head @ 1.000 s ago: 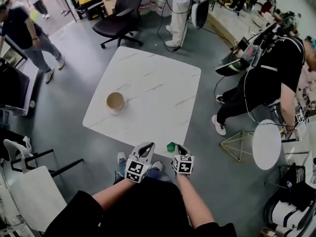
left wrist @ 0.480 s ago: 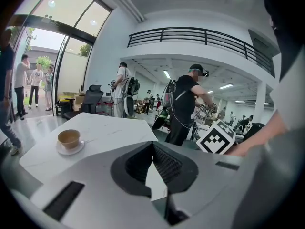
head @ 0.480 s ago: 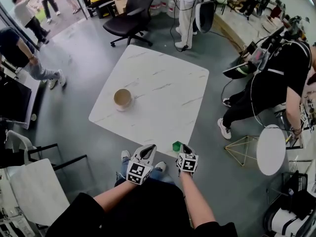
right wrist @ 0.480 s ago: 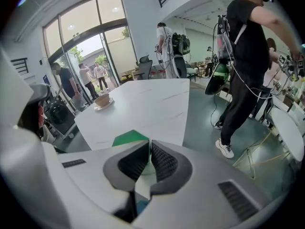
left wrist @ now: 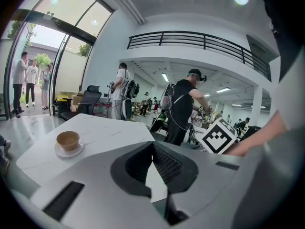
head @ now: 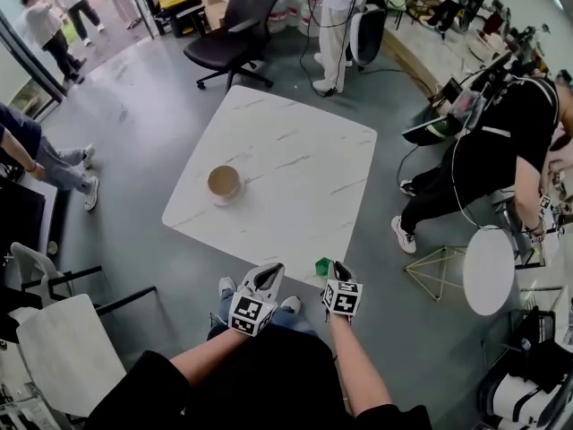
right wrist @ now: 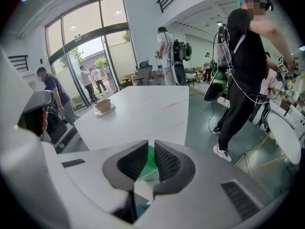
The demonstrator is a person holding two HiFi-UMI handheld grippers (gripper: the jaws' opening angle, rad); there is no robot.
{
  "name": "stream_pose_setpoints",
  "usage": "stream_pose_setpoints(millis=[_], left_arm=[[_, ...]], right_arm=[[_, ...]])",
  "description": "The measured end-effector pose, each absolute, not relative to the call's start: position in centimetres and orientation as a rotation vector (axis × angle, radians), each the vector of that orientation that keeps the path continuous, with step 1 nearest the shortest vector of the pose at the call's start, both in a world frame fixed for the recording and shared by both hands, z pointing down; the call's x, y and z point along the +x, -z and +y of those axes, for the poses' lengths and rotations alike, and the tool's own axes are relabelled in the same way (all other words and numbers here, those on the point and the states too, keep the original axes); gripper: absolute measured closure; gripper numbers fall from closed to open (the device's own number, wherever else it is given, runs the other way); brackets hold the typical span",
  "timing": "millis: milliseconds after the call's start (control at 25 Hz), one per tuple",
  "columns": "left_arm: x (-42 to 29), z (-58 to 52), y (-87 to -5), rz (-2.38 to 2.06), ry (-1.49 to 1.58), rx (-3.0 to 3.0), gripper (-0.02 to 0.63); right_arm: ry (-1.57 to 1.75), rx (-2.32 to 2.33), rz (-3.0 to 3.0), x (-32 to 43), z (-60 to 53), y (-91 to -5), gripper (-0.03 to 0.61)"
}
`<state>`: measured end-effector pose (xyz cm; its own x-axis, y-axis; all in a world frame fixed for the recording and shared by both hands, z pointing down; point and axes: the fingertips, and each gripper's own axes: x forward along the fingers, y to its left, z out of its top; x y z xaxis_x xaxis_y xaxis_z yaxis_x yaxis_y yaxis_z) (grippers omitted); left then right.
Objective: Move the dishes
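The left gripper (head: 269,270) hangs just off the near edge of the white marble table (head: 295,150), its jaws pressed together with nothing between them. To its right, the right gripper (head: 336,268) has its jaws closed on a small green dish (head: 321,265) at that same edge. Farther to the left on the table, a brown cup (head: 223,182) stands on a saucer (head: 227,198).

Grey polished concrete floor (head: 134,124). White marble-look square table (head: 295,177) centre. Black swivel office chair (head: 237,12) far. Small round white table (head: 488,270) right. Tall glass doors (right wrist: 90,46) far left, daylight.
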<state>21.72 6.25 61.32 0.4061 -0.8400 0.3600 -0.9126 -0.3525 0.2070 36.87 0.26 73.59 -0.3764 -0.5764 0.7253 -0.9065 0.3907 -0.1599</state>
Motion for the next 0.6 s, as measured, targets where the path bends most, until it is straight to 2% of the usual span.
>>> stream_pose_setpoints(millis=[320, 600], left_arm=[[17.8, 6.6, -60.1, -1.486, -0.216, 2.308, 0.597], [11.6, 7.1, -59.6, -1.47, -0.191, 2.317, 0.597]], right_arm=[[-0.666, 1.372, -2.079, 35.3, 0.3, -68.4, 0.54], [-0.701, 1.359, -2.207, 26.7, 1.1, -64.5, 0.554]])
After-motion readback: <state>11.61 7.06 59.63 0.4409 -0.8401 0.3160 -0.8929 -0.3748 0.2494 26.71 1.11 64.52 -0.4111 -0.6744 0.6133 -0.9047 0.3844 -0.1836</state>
